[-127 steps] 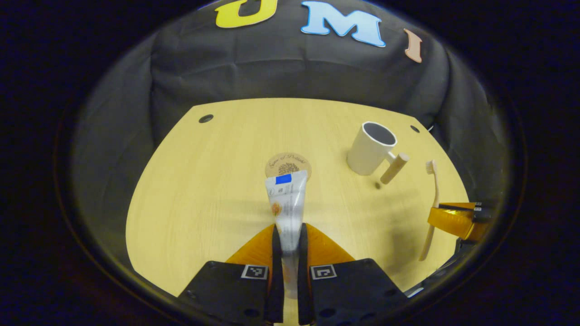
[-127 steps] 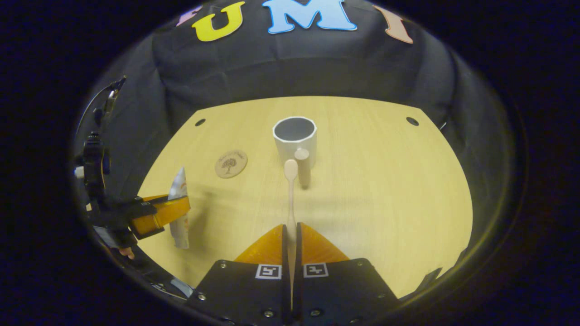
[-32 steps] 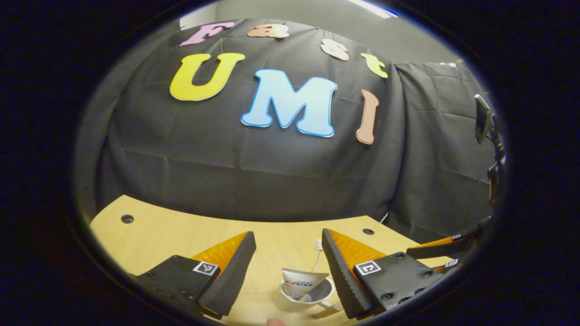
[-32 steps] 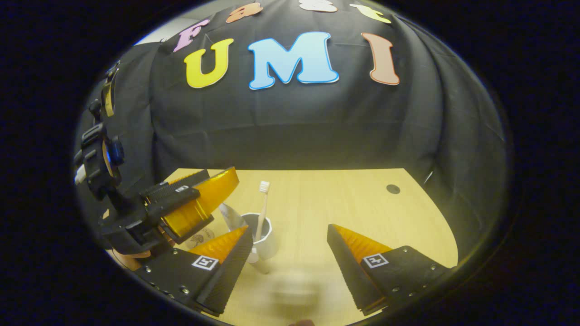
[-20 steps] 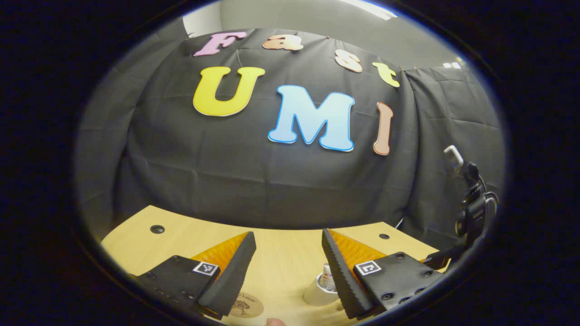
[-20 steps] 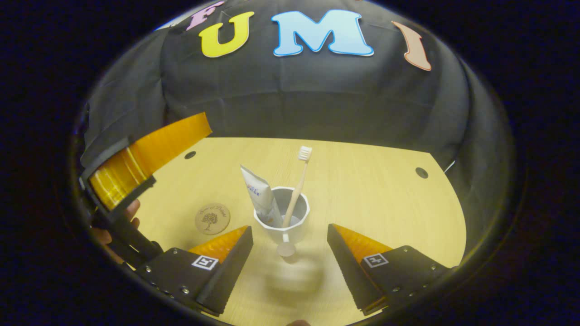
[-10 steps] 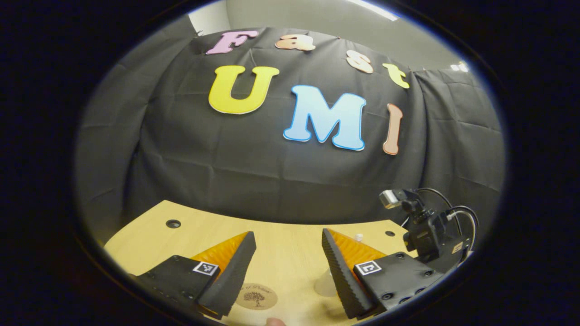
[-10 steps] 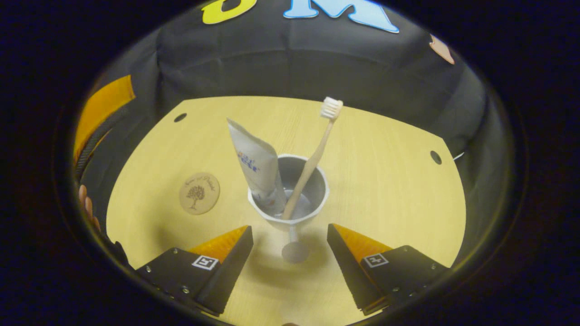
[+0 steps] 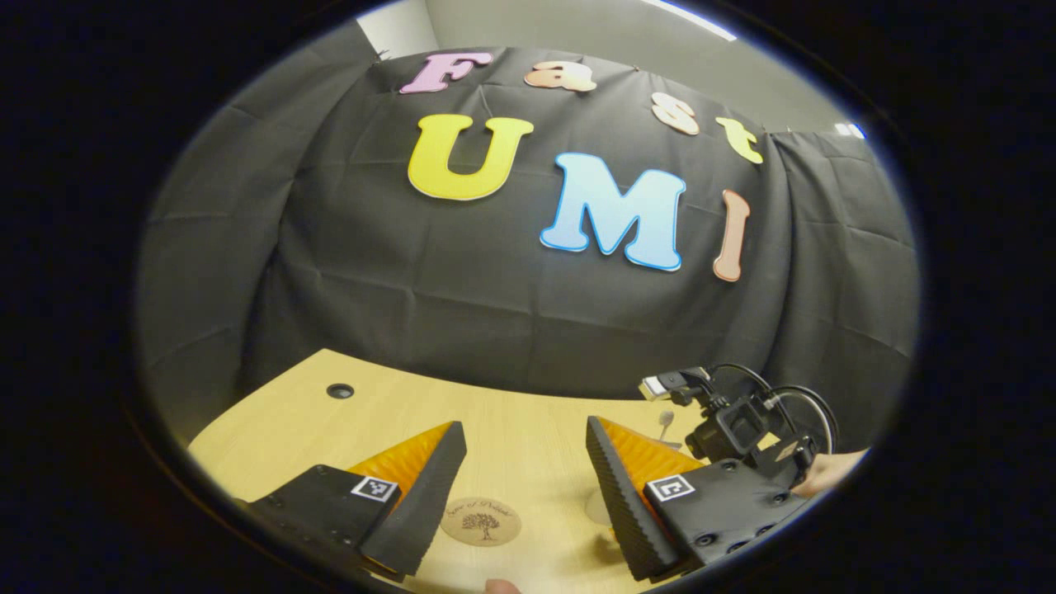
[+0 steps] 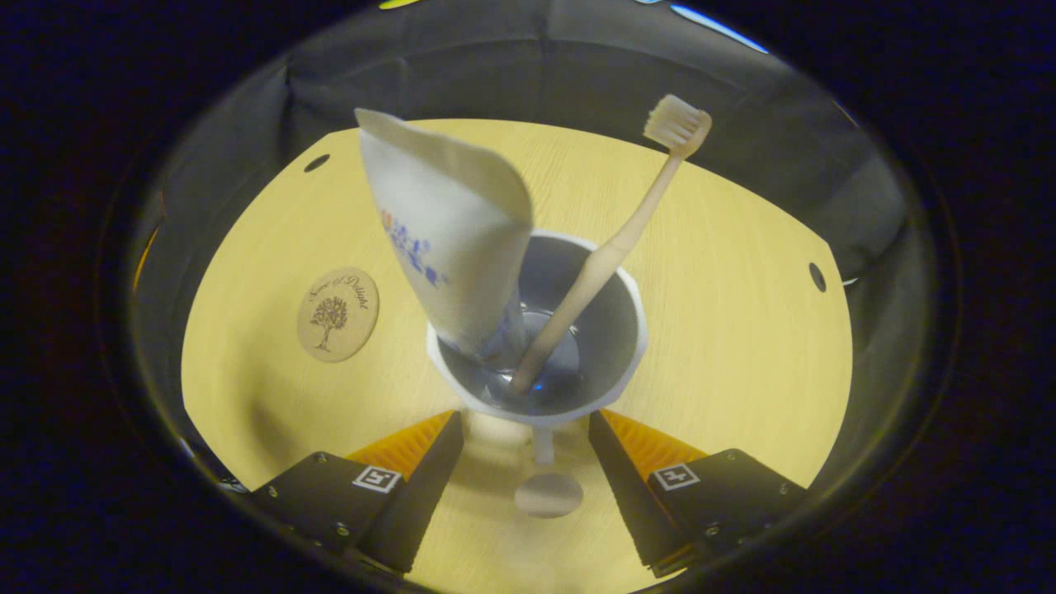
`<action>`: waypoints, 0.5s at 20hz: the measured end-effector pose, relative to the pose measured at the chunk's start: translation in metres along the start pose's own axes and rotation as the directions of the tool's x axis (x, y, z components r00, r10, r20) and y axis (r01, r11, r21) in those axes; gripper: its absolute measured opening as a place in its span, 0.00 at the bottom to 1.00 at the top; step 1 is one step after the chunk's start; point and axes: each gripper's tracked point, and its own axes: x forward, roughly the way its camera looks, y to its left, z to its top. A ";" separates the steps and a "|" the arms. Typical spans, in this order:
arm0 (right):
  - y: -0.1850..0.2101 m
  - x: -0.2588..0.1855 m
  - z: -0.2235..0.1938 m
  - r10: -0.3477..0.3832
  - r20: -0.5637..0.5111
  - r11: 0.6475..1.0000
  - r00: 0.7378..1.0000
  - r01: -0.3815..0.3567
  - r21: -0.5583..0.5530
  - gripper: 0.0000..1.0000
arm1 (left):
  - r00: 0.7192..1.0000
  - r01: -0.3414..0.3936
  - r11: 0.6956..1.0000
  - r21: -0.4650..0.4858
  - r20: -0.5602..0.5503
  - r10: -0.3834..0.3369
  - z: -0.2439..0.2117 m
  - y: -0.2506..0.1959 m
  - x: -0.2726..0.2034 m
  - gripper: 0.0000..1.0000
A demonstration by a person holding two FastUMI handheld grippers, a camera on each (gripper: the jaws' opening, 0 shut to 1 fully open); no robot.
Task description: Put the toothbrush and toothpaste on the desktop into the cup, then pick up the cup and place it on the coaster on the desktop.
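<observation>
The right gripper (image 10: 525, 450) has come down around the cup's (image 10: 610, 351) handle (image 10: 548, 492), jaws wide, gripping nothing. Toothpaste (image 10: 445, 231) and toothbrush (image 10: 610, 247) stand inside. The coaster (image 10: 338, 313) waits near the desk's (image 10: 742, 330) left edge. The left gripper (image 9: 525, 470) hangs open, empty.

White cup (image 10: 615, 363) with a faceted rim, upright on the counter (image 10: 742, 330), handle (image 10: 548, 492) pointing toward the camera. Inside, a white toothpaste tube (image 10: 450, 239) leaning left, crimped end up, and a cream toothbrush (image 10: 610, 252) leaning right, bristles up. Round wooden coaster (image 10: 337, 313) with a tree print, flat on the counter, left of the cup and apart from it.
</observation>
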 end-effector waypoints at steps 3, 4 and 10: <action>-0.001 0.002 0.004 -0.007 -0.013 1.000 1.000 0.007 -0.004 0.83 | 1.000 -0.009 1.000 -0.010 -0.022 0.008 -0.011 0.004 -0.008 0.89; 0.001 0.002 0.005 0.000 -0.023 1.000 1.000 0.000 -0.002 0.80 | 1.000 -0.014 1.000 -0.015 -0.028 0.013 -0.015 0.007 -0.011 0.89; -0.002 0.006 0.000 -0.015 -0.058 0.999 0.998 0.017 0.039 0.30 | 0.997 -0.053 0.998 -0.037 -0.048 0.052 -0.024 0.026 -0.024 0.94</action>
